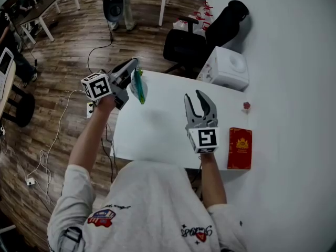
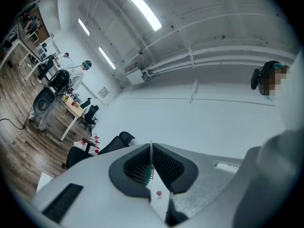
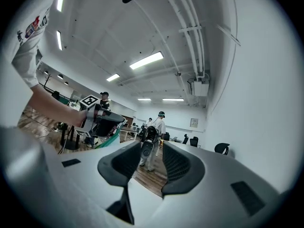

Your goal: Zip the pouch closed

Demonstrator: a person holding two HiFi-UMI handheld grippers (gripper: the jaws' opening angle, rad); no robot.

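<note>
- Two grey plastic two-jaw grippers, each bearing one black-and-white marker cube: the left gripper and the right gripper.
- One flat clear plastic pouch with a teal edge.
- One white rectangular table.
- One red rectangular booklet with gold print.
- One small red object, too small to identify.
- One white box-shaped appliance with a rounded top.
- One black office chair beside the table.
- Three long white ceiling light strips in the left gripper view.
- At least two standing people far off in the right gripper view.
</note>
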